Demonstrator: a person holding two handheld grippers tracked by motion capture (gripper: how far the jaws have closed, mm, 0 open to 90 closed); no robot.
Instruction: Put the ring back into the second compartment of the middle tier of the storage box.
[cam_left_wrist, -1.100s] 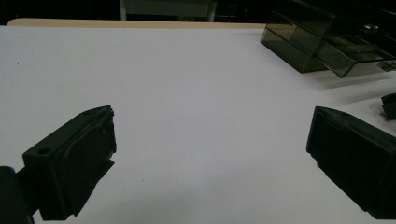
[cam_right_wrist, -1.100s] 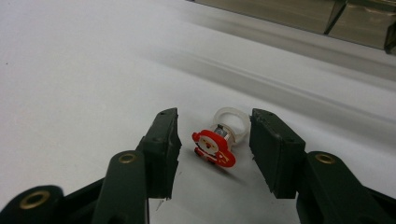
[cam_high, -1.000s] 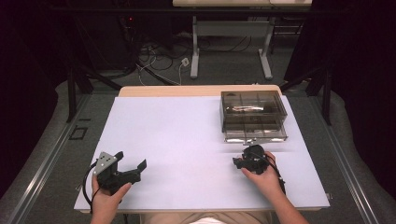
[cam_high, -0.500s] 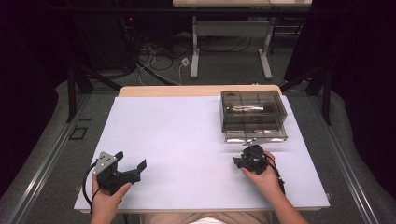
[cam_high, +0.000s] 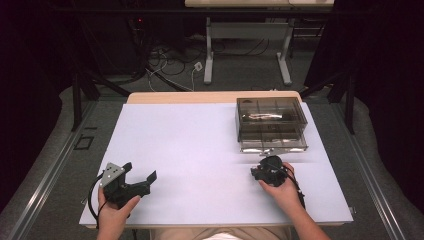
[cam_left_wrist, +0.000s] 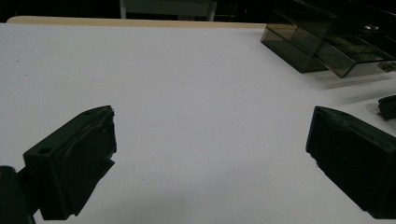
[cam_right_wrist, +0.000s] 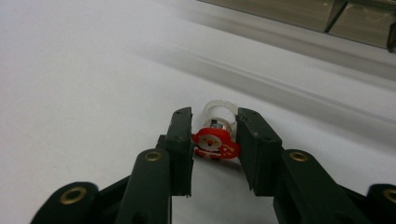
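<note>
Unmoved right tongs (cam_right_wrist: 214, 135) around Santa ring (cam_right_wrist: 215, 140)

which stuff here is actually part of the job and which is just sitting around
In play, as far as the frames suggest:
- Santa ring, between the right gripper jaws
- smoky plastic drawer box, just beyond that gripper

Idle:
- left gripper, open over bare table
- cables on the floor

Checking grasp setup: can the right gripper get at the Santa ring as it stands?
Probably yes. In the right gripper view the Santa ring lies on the white table between the right gripper jaws, which flank it closely. Nothing blocks it; whether the jaws already touch it, I cannot tell.
</note>
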